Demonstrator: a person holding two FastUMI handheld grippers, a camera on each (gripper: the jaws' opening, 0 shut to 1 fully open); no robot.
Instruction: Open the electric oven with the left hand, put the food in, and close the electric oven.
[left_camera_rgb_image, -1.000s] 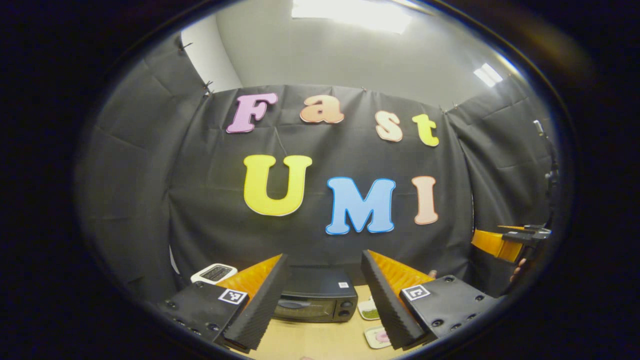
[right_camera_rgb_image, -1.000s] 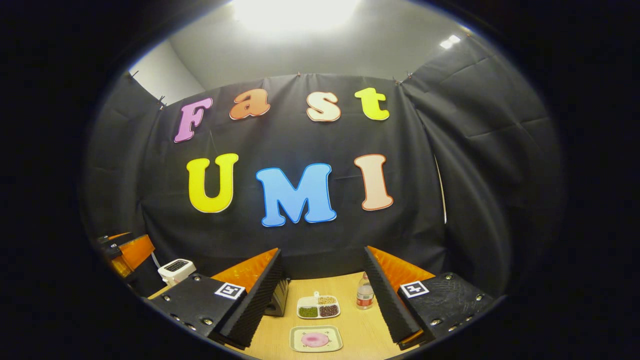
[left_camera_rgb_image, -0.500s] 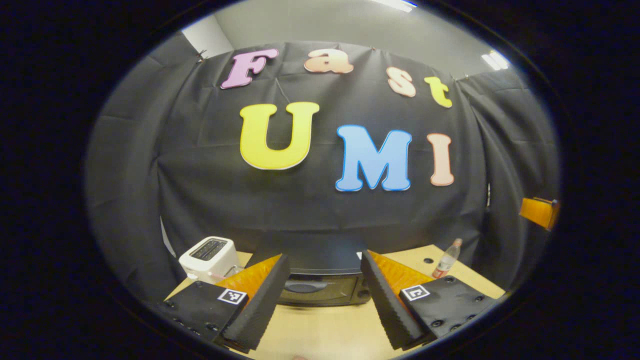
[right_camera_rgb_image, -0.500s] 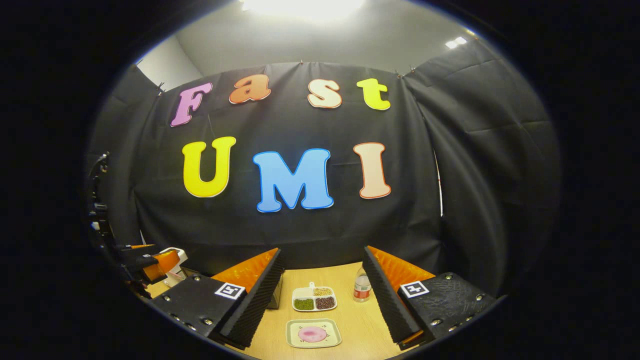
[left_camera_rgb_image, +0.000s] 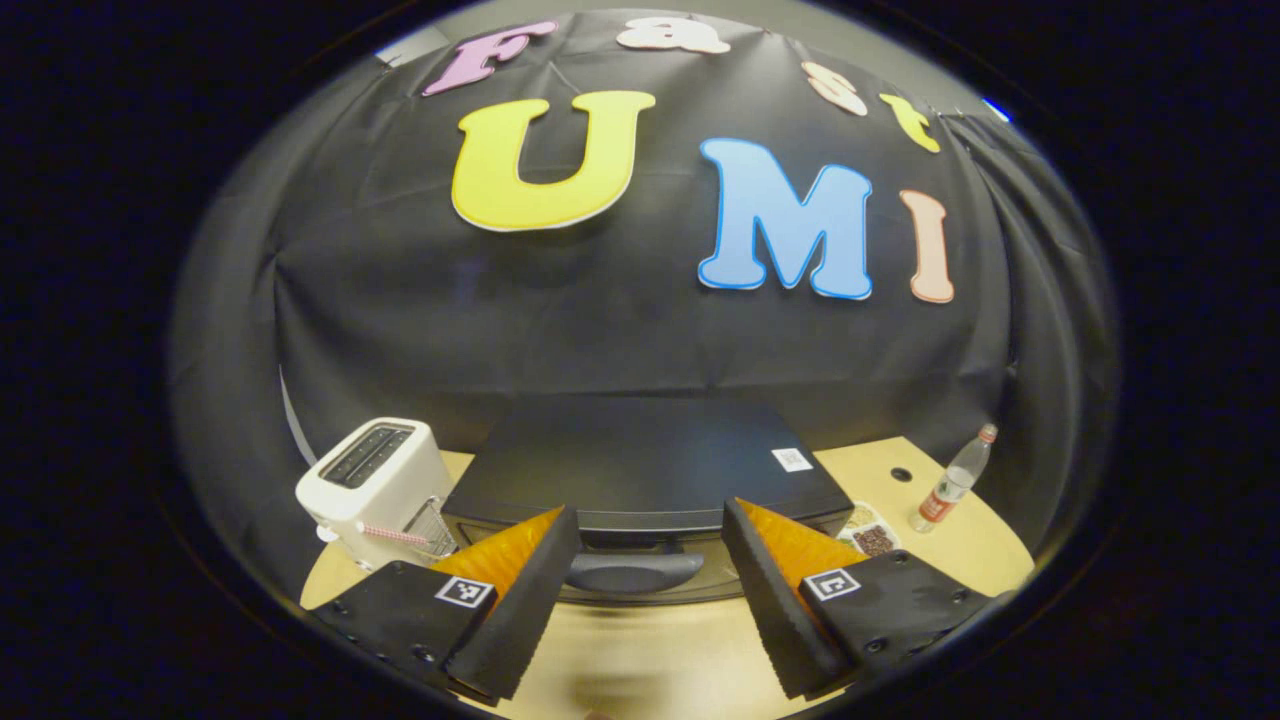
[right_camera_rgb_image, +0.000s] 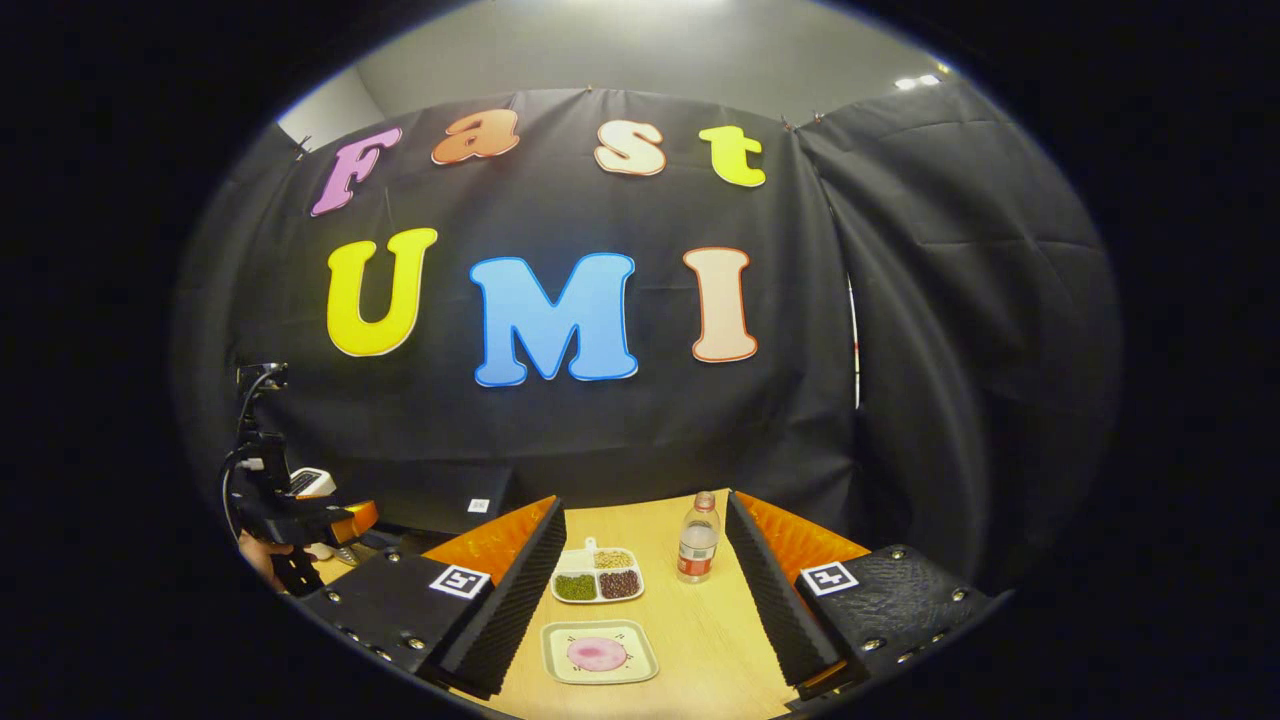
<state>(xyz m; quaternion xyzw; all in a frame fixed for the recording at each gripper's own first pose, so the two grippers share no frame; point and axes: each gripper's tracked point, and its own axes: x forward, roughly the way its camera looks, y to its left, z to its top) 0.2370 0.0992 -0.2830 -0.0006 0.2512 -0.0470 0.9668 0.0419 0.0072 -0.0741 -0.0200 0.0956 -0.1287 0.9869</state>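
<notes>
Standing on wooden table (right_camera_rgb_image: 700, 640): oven (left_camera_rgb_image: 640, 470), toaster (left_camera_rgb_image: 375, 490).

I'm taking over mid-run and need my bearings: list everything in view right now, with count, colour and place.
electric oven: 1, black, back of the table, door shut, straight ahead of the left gripper
oven handle: 1, dark, on the door front, between the left gripper's fingers but untouched
toaster: 1, white, left of the oven
divided dish: 1, white, green, tan and dark fillings, mid-table
plate of food: 1, pale with a pink piece, nearest the right gripper
bottle: 1, clear with red label, right of the divided dish
table: 1, light wood
left gripper: 1, open
right gripper: 1, open
</notes>
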